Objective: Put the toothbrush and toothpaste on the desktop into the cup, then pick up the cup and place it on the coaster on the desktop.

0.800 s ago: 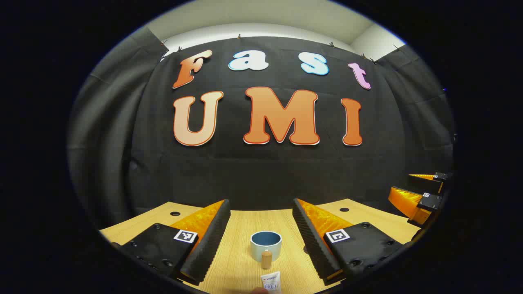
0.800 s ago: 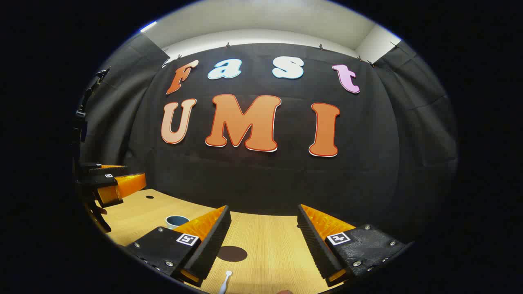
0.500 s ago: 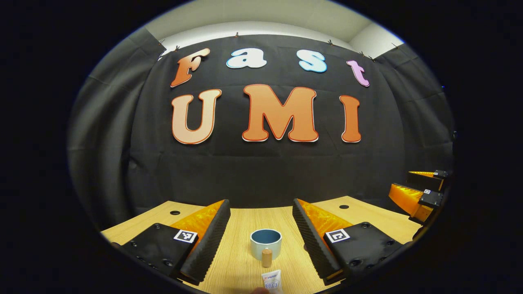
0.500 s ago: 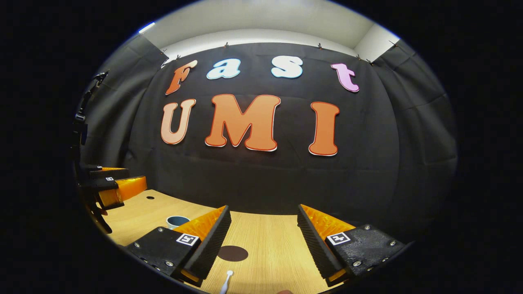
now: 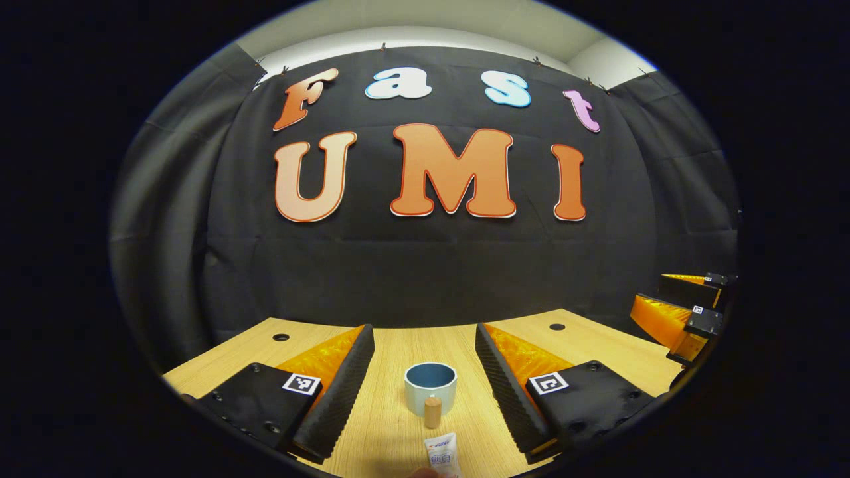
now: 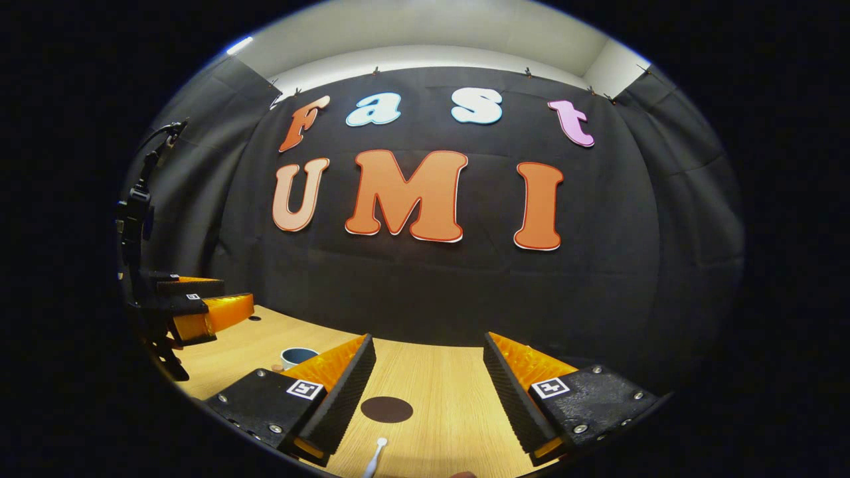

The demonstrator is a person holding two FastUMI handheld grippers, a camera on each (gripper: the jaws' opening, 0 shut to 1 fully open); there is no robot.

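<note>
In the left gripper view, a pale blue cup (image 5: 430, 387) with a wooden handle stands on the wooden desktop (image 5: 398, 425), straight ahead between the fingers of my open left gripper (image 5: 425, 368). A white toothpaste tube (image 5: 441, 459) lies just in front of the cup, at the bottom edge. In the right gripper view, my right gripper (image 6: 428, 378) is open above the desk. A dark round coaster (image 6: 386, 409) lies between its fingers, and the white toothbrush (image 6: 373, 459) lies nearer, at the bottom edge. The cup (image 6: 298, 357) sits far left, partly behind a finger.
The other gripper (image 5: 684, 312) hangs at the far right of the left gripper view, and at the far left (image 6: 189, 312) of the right gripper view. Small holes (image 5: 556, 326) mark the desk's rear corners. The black cloth wall closes off the back.
Both views have tilted slightly down, showing a bit more desktop. In the right gripper view the coaster, toothbrush and cup have shifted a little to the right. Both grippers stay open.
</note>
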